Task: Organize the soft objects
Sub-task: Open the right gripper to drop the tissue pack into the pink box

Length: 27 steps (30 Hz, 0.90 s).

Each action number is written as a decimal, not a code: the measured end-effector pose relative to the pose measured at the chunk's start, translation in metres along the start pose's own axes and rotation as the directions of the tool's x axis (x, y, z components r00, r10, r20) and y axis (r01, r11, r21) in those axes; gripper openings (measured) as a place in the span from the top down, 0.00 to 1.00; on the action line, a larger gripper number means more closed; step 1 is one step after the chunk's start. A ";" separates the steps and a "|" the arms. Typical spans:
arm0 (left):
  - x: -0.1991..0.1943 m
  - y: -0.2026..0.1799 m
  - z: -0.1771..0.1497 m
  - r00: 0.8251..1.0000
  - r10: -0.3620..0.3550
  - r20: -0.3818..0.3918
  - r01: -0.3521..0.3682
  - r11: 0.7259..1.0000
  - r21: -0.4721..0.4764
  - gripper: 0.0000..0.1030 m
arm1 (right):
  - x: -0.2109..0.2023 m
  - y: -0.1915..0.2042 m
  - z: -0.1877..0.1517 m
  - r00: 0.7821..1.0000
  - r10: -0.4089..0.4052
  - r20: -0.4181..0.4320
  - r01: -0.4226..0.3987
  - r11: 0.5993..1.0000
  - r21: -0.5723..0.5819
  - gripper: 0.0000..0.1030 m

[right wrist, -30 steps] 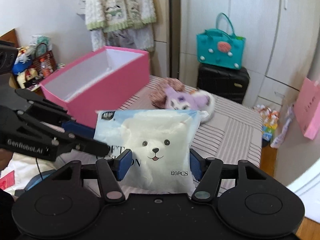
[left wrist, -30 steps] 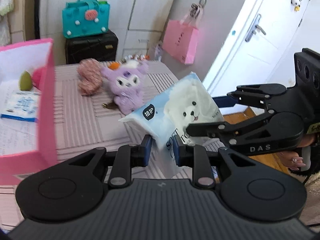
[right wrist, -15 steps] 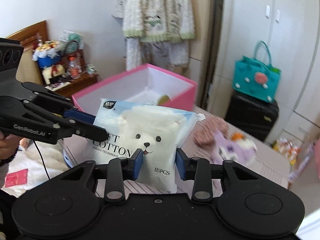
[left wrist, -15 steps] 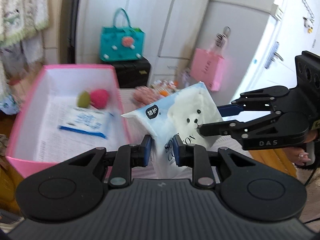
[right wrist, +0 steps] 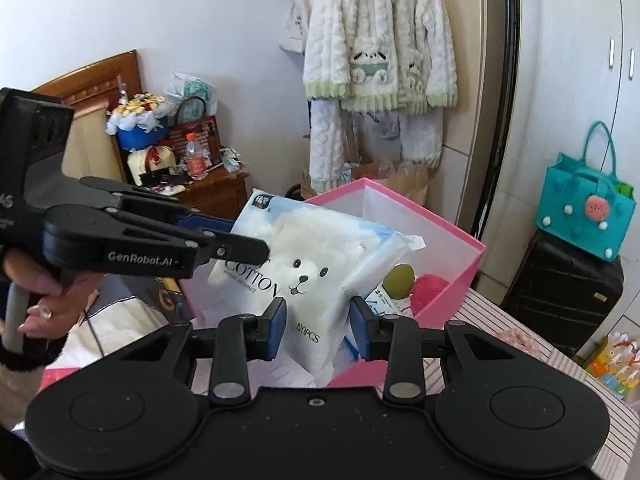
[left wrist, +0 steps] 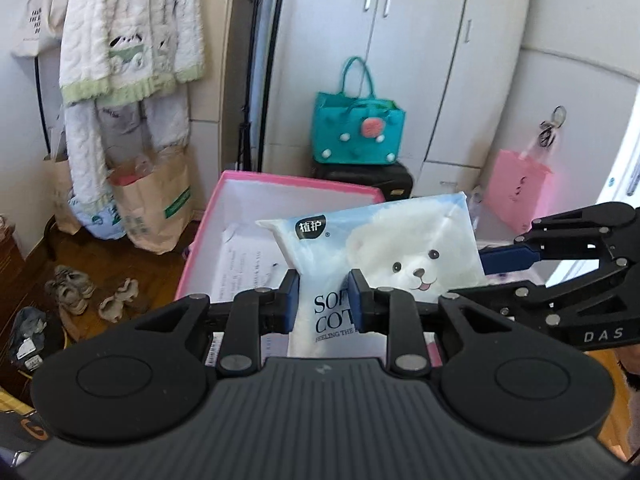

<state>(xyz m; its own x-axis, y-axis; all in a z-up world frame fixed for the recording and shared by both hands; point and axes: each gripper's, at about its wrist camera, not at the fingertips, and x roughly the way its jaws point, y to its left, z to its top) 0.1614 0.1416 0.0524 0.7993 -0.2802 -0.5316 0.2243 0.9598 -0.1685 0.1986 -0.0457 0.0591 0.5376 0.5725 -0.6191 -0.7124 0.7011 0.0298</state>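
1. Cotton-pad pack [left wrist: 384, 248] held in the air by both grippers, above the open pink box [right wrist: 452, 236].
2. Orientation: in the right wrist view the long axis runs slantwise, the logo corner up and left, the "120PCS" corner down between the right gripper's pads. The printed face is turned toward both cameras.
3. Look: soft plastic pouch, pale blue and white, white bear face printed mid-panel, dark "COTTON" lettering, crimped seal along one end. The body bulges and creases where it is pinched.
4. Left gripper [left wrist: 322, 303]: blue pads clamped on the lower edge of the pack, over the lettering.
5. Right gripper [right wrist: 318, 330]: jaws have just been closing in on the pack; pads now press its lower corner from both sides.
6. Inside the box: a green egg-shaped sponge [right wrist: 398, 278], a pink ball [right wrist: 428, 290], a flat blue-and-white packet [right wrist: 386, 300].
7. Teal handbag [left wrist: 358, 130] sits on a black suitcase [left wrist: 372, 178] behind the box.
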 end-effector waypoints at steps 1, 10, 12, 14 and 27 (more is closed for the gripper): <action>0.005 0.004 0.001 1.000 0.007 -0.008 -0.007 1.000 -0.004 0.76 | 0.007 -0.002 0.001 1.000 0.009 -0.014 -0.009 1.000 0.009 0.61; 0.045 0.025 -0.004 0.984 0.106 -0.145 -0.098 0.993 0.064 0.76 | 0.057 0.000 -0.003 0.988 0.064 -0.138 -0.062 0.998 0.012 0.60; 0.043 0.021 -0.006 0.982 0.146 -0.121 -0.132 0.985 0.112 0.76 | 0.063 0.001 -0.004 0.987 0.067 -0.147 -0.064 0.998 0.026 0.60; 0.044 0.016 -0.008 0.979 0.170 -0.110 -0.152 0.976 0.156 0.76 | 0.065 0.001 -0.005 0.986 0.066 -0.153 -0.062 0.998 0.033 0.60; 0.069 0.023 -0.014 0.967 0.179 -0.183 -0.149 0.974 0.168 0.76 | 0.094 0.006 -0.001 0.974 0.004 -0.227 -0.017 0.998 -0.056 0.58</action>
<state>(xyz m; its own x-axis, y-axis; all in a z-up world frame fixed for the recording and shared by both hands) 0.2140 0.1438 0.0001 0.7106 -0.1015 -0.6962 0.1931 0.9797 0.0543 0.2448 0.0120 0.0003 0.4183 0.4643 -0.7807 -0.7456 0.6663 -0.0032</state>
